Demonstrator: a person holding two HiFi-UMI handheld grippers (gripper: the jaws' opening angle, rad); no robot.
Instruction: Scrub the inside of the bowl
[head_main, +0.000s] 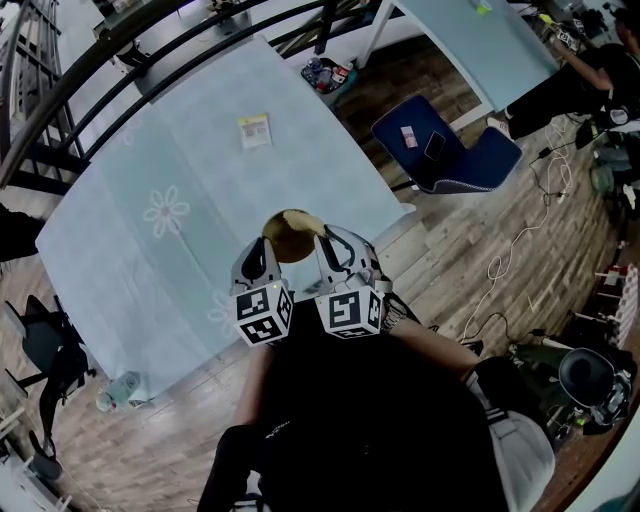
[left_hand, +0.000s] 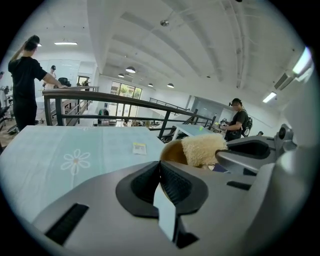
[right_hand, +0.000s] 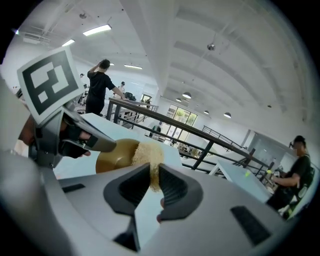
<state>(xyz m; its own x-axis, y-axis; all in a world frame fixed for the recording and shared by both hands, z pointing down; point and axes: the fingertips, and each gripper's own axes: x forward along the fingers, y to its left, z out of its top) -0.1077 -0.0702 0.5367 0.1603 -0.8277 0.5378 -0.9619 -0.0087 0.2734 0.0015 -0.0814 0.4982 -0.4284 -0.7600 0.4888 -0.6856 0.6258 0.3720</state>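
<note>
Over the near edge of the pale-blue flowered tablecloth (head_main: 130, 260): brown round bowl (head_main: 287, 240), rim pinched by left gripper (left_hand: 160, 169); right gripper (right_hand: 151, 180) clamps tan fuzzy scrubbing pad (right_hand: 146, 154) inside; yellow card (head_main: 254, 131) beyond.

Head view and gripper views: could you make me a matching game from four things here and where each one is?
Things:
1. bowl
2. fluffy pad
3. small card
4. blue chair

Places:
A. on the wooden floor
B. pinched in the right gripper
C. held at its rim by the left gripper
D. flat on the table

Pairs: 1-C, 2-B, 3-D, 4-A
</note>
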